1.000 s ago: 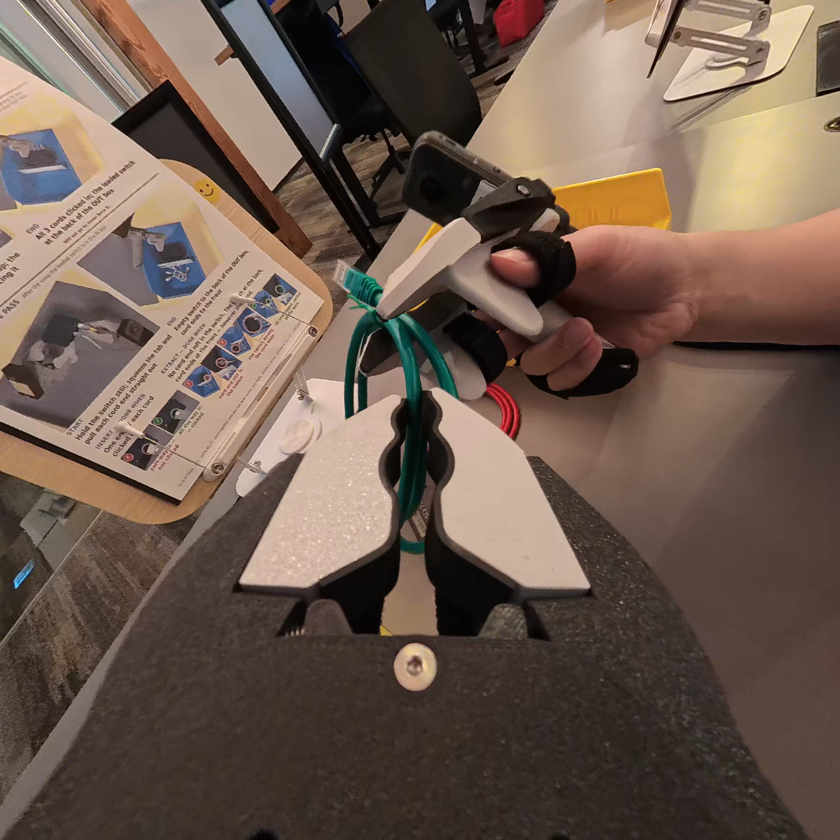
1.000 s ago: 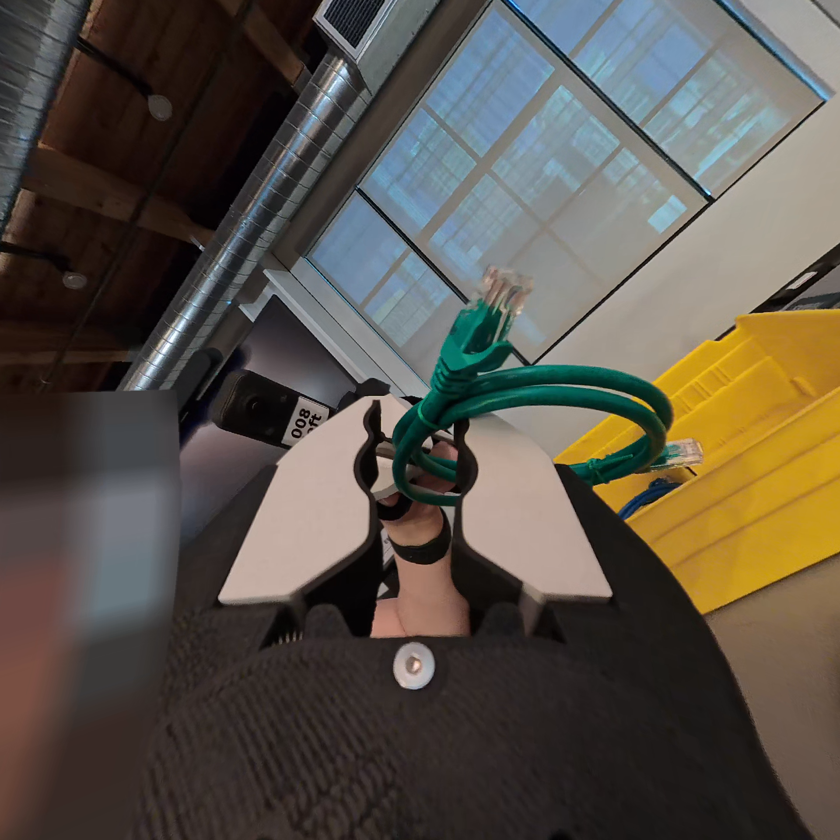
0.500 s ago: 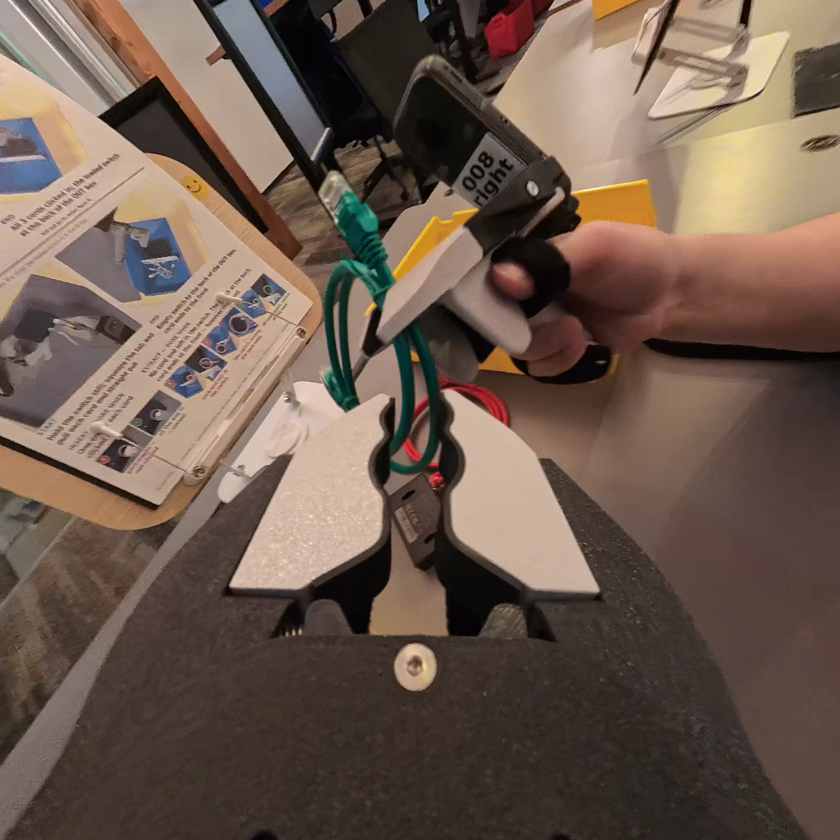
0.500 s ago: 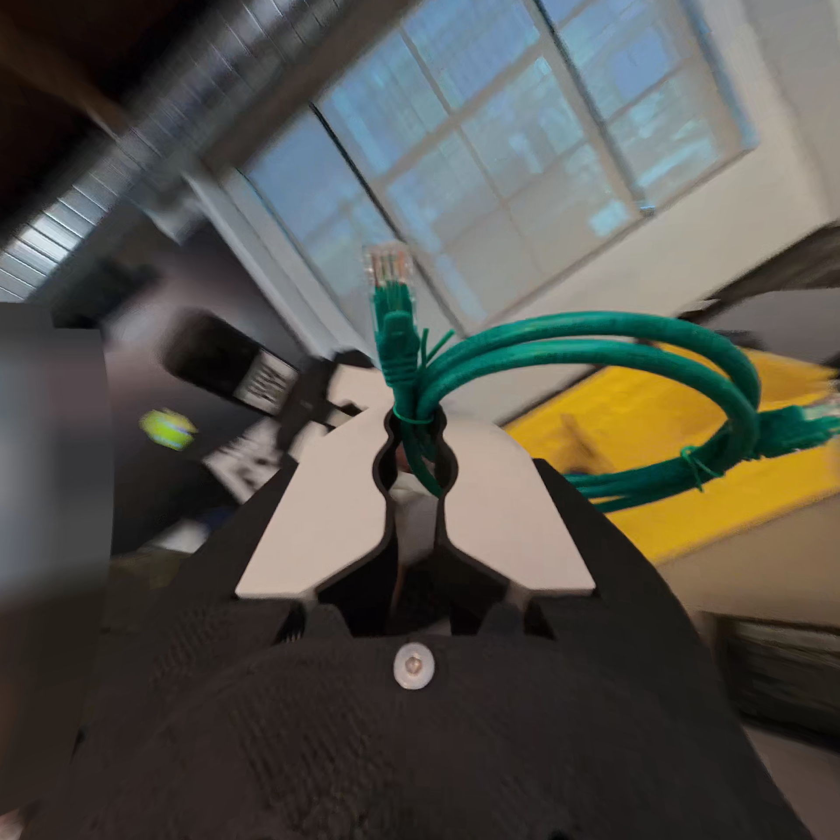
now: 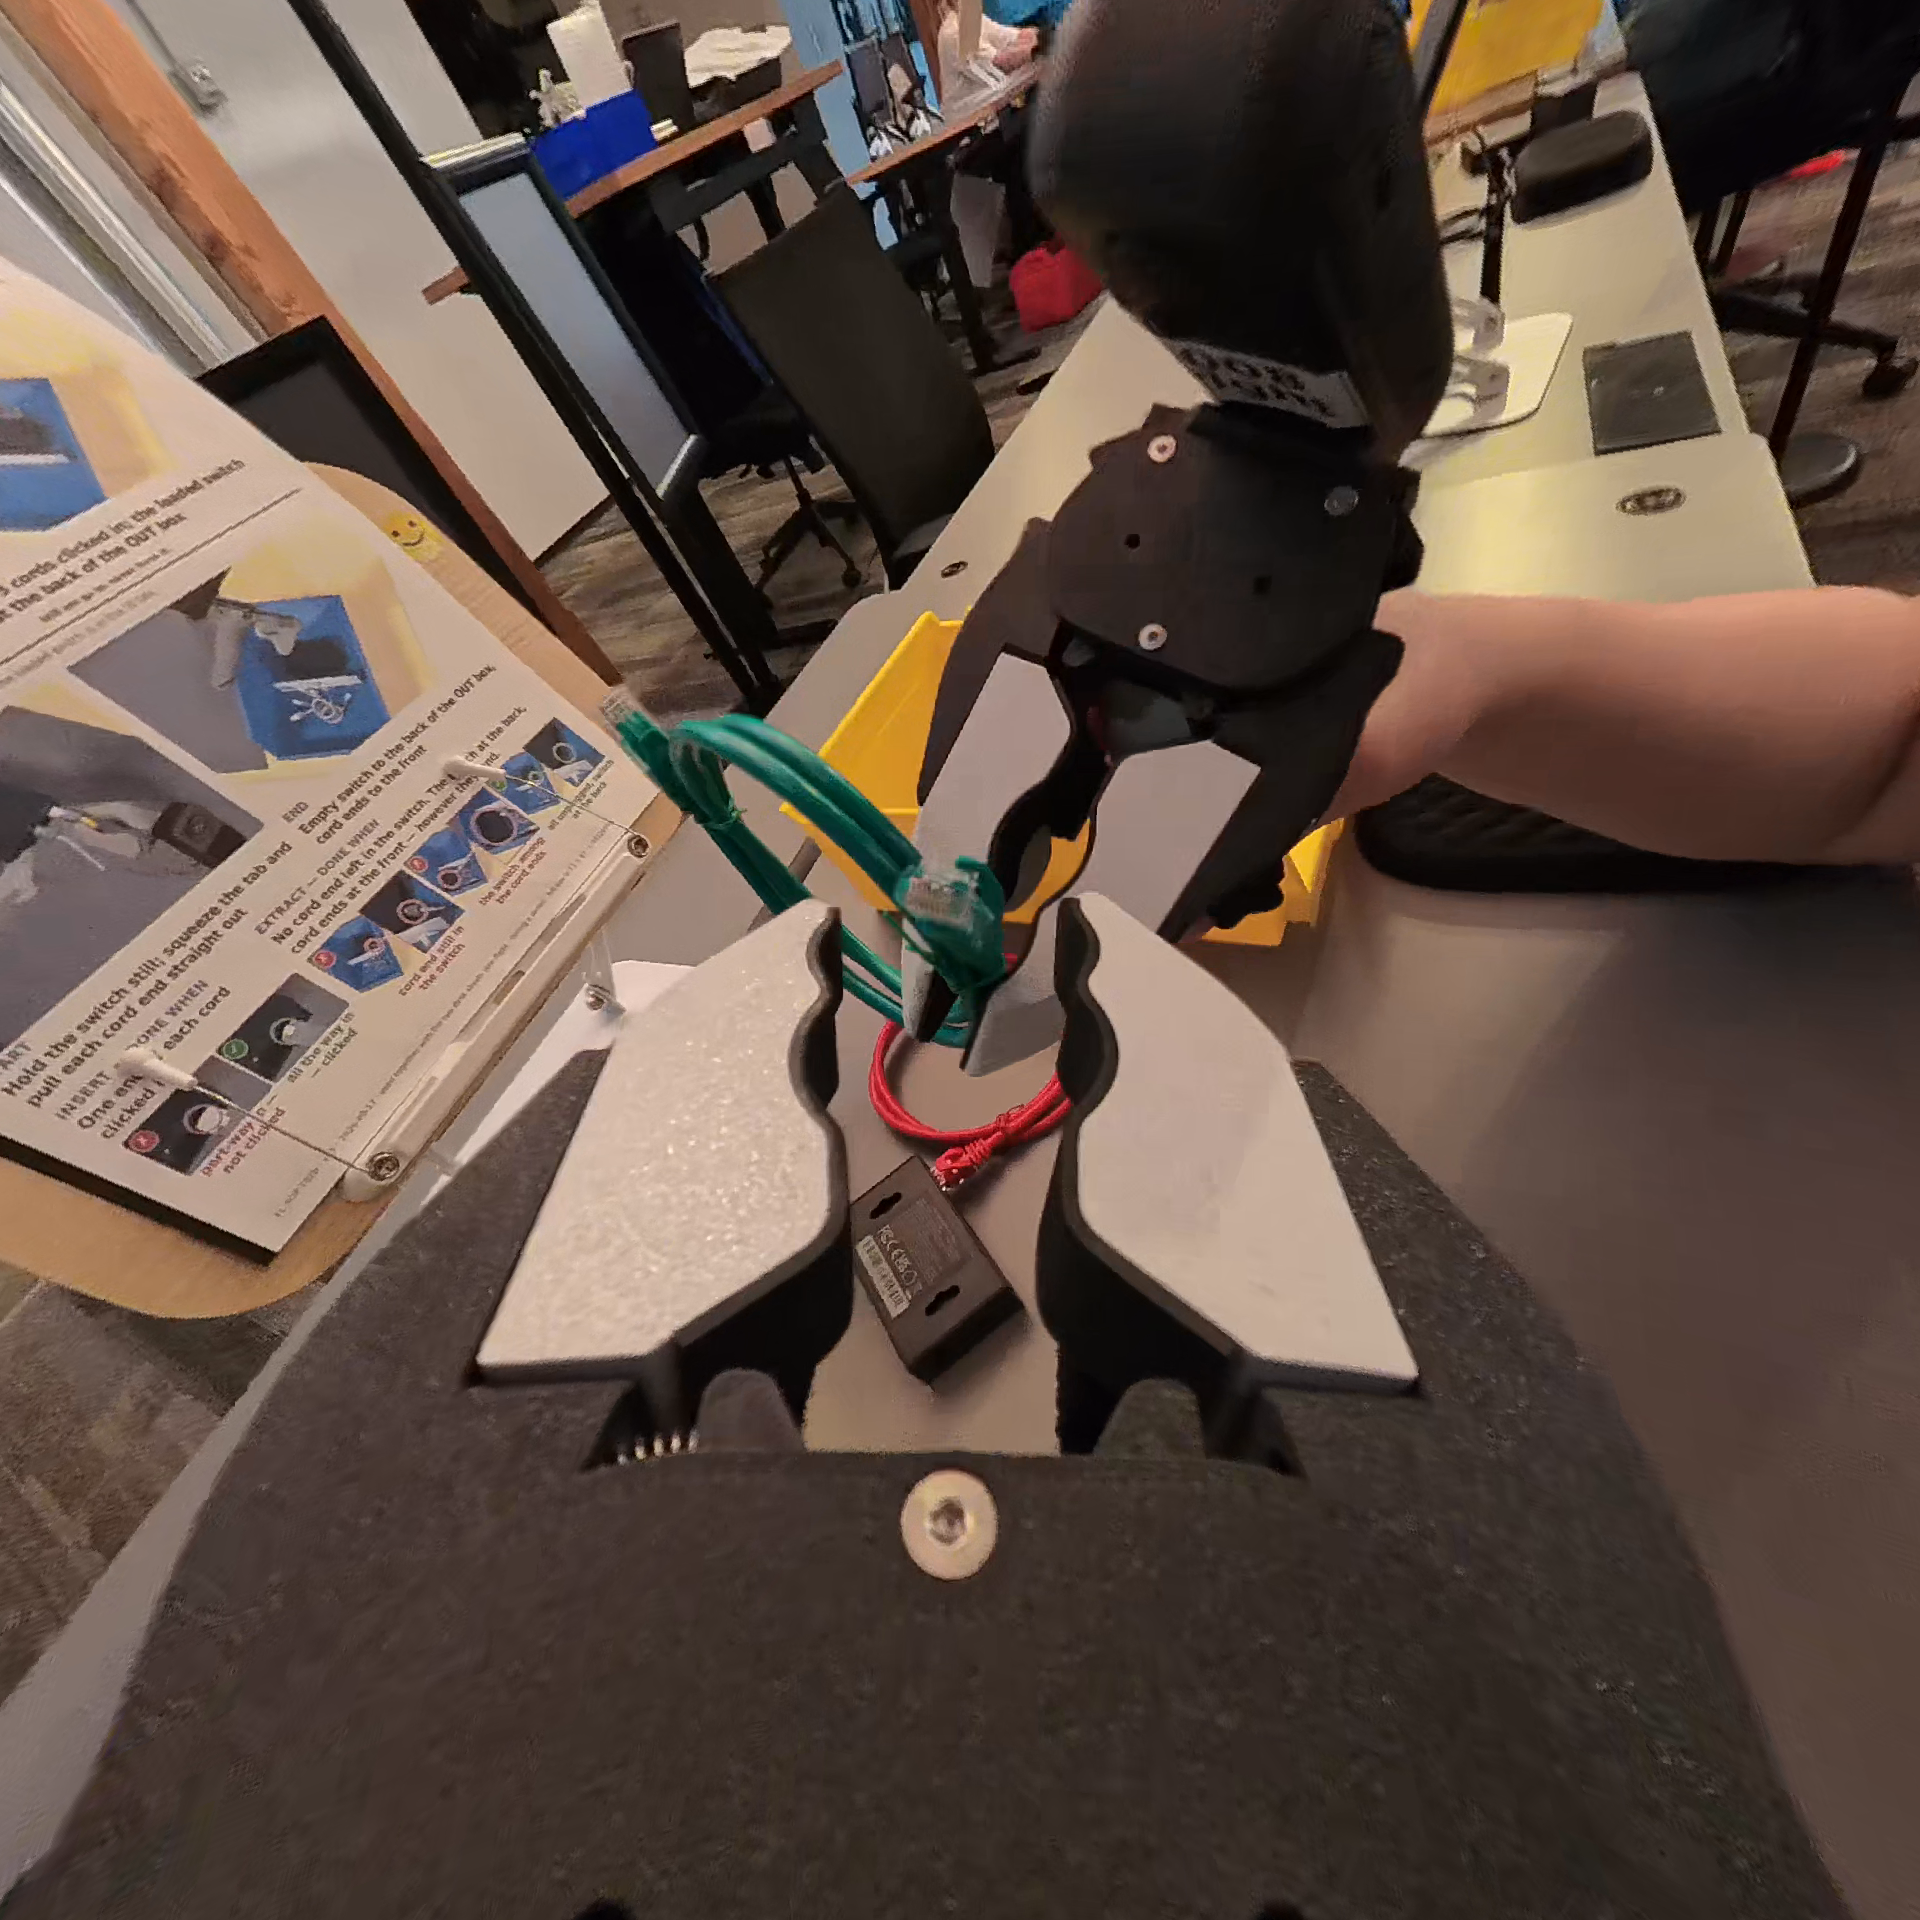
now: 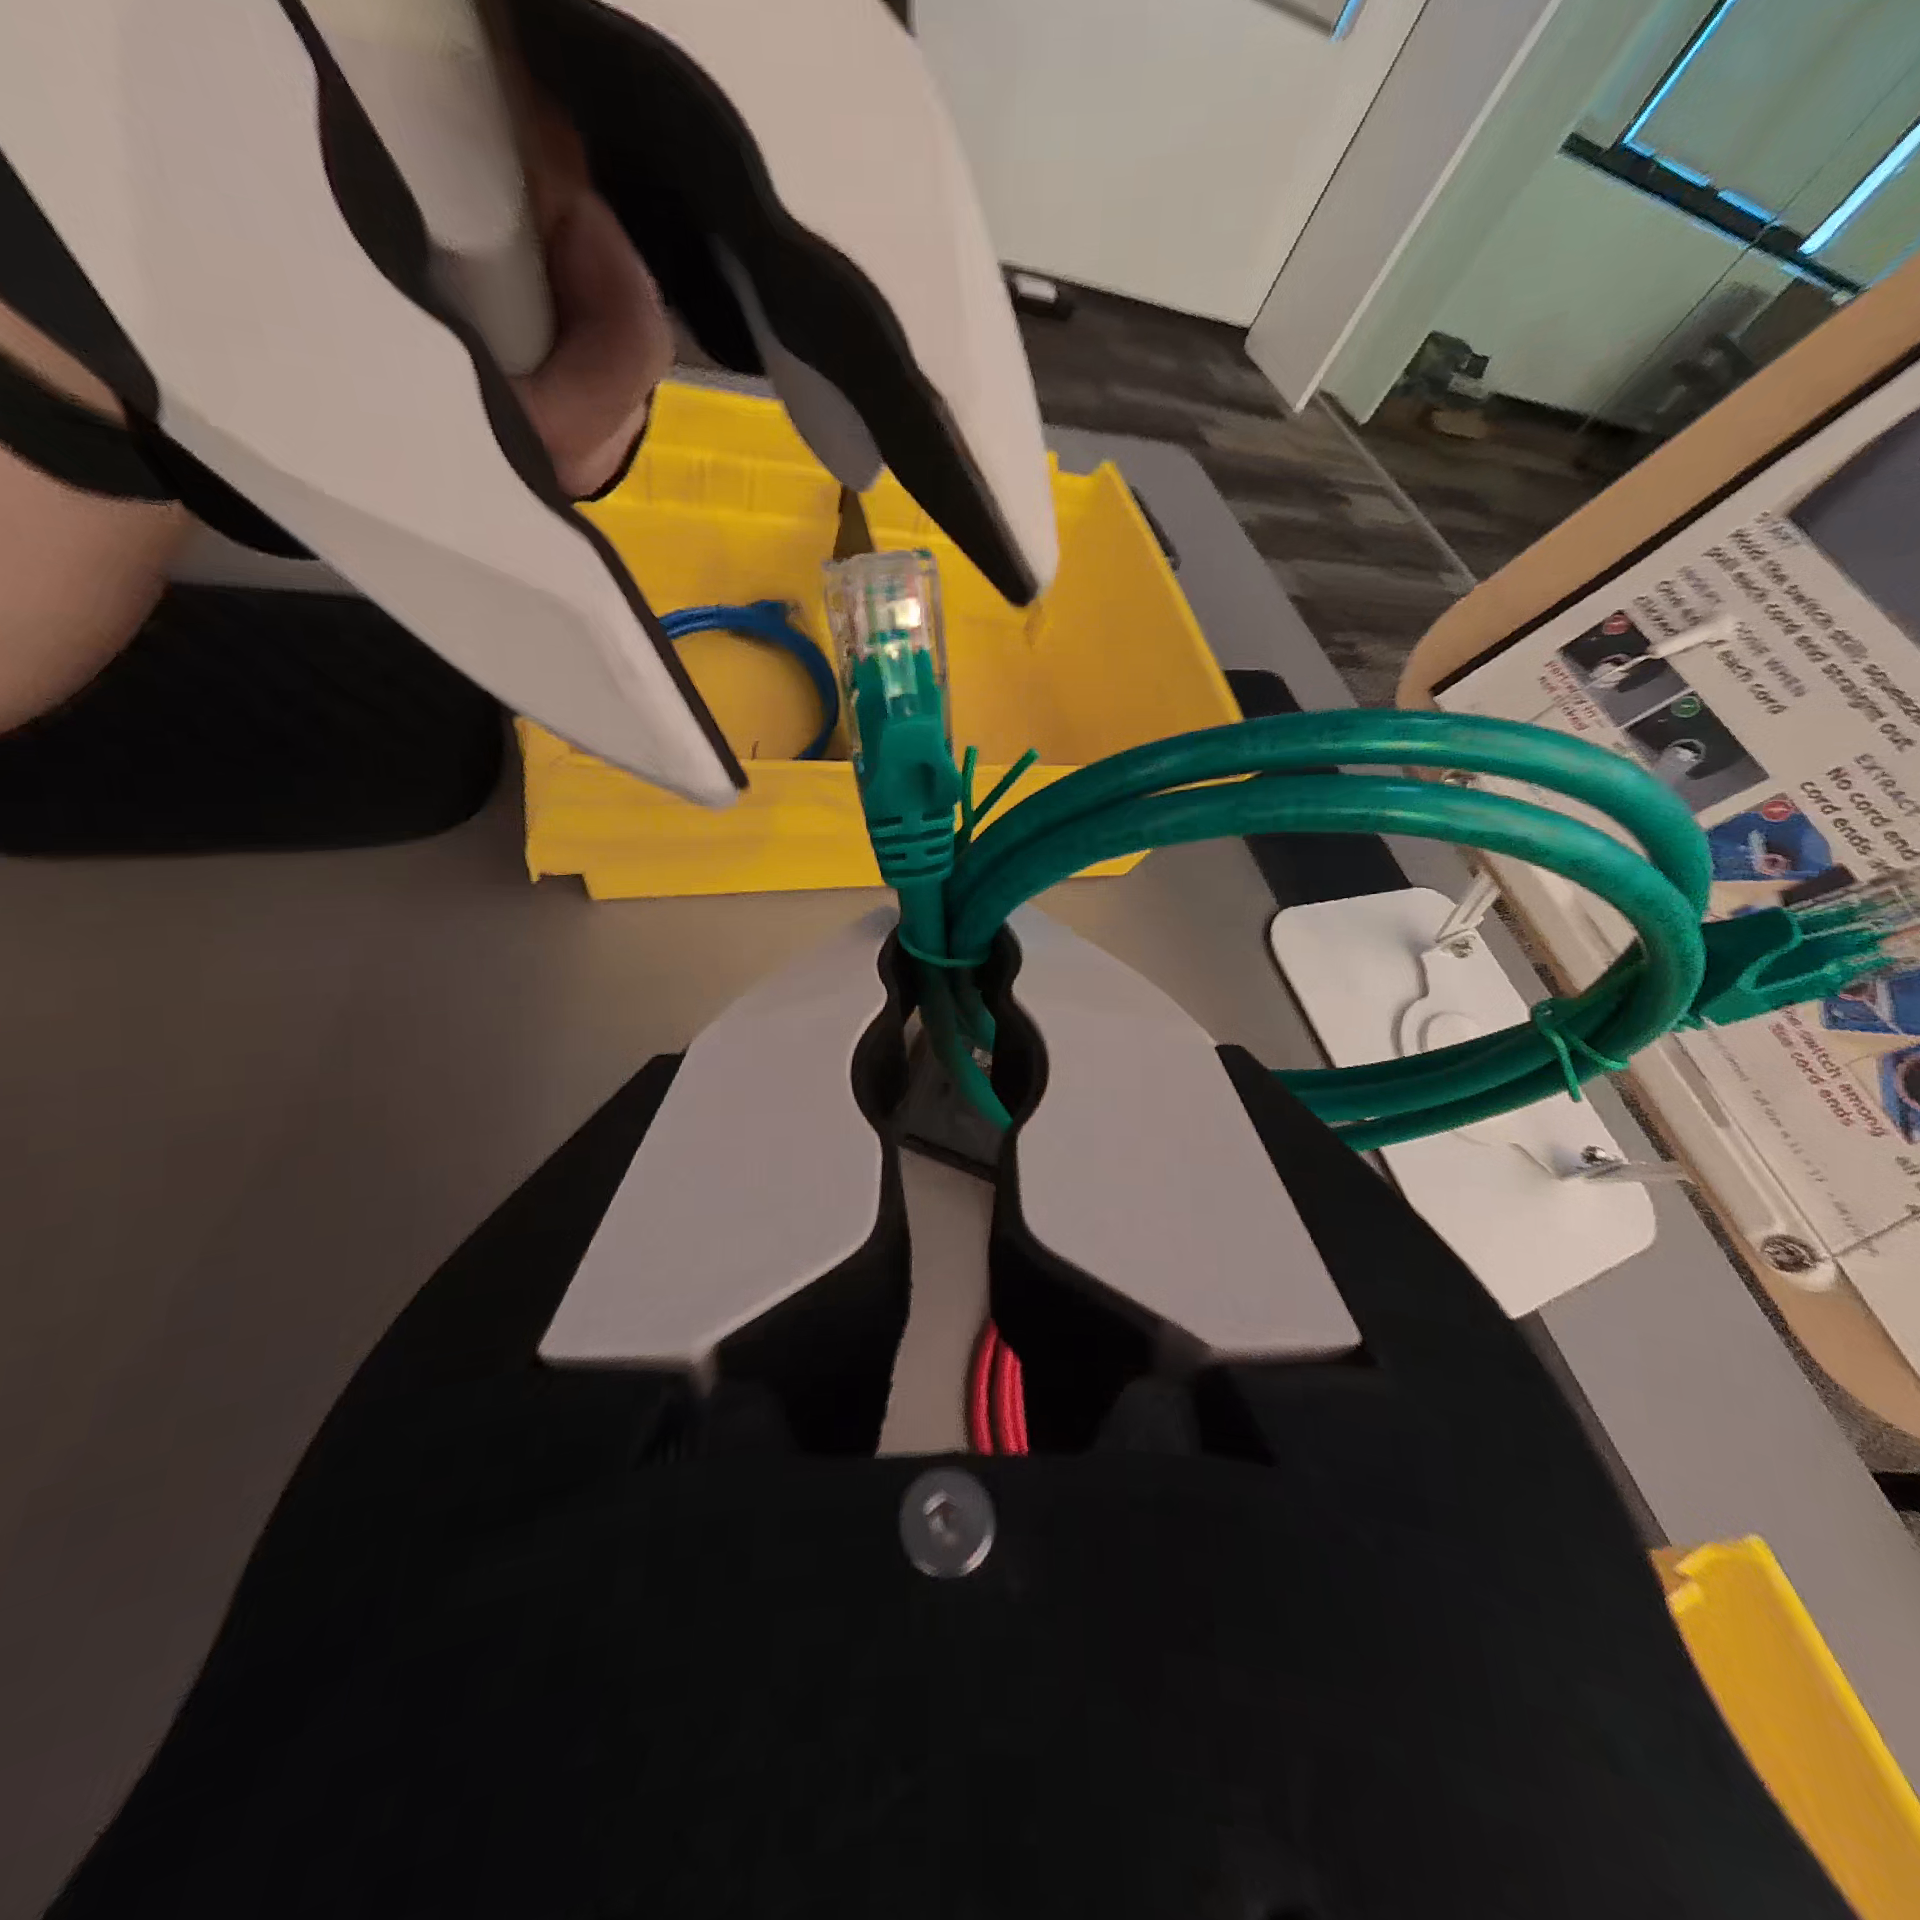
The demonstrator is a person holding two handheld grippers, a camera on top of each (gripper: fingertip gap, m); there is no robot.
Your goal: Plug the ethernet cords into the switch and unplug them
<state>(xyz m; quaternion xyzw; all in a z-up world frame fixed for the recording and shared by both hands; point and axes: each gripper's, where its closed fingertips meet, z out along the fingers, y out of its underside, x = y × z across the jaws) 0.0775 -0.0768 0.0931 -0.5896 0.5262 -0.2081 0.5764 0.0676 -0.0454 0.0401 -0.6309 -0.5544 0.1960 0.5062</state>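
The right gripper (image 6: 948, 997) is squeezed tight on the green cord (image 6: 1351, 790), just below one clear plug (image 6: 888, 623) that points up. The left gripper (image 5: 940, 997) is wide apart and holds nothing. Under it the small black switch (image 5: 930, 1268) lies flat on the grey table (image 5: 1558, 1143), with a thin red cord (image 5: 966, 1122) coiled beside it. A blue cord (image 6: 769, 665) sits in the yellow bin (image 6: 1091, 665).

I think the plugging-in step is starting. Next, the left gripper should hold the switch steady while the plug lines up with a hole.

The green cord is smooth, bendy and tied in loops. The switch is a hard little box.
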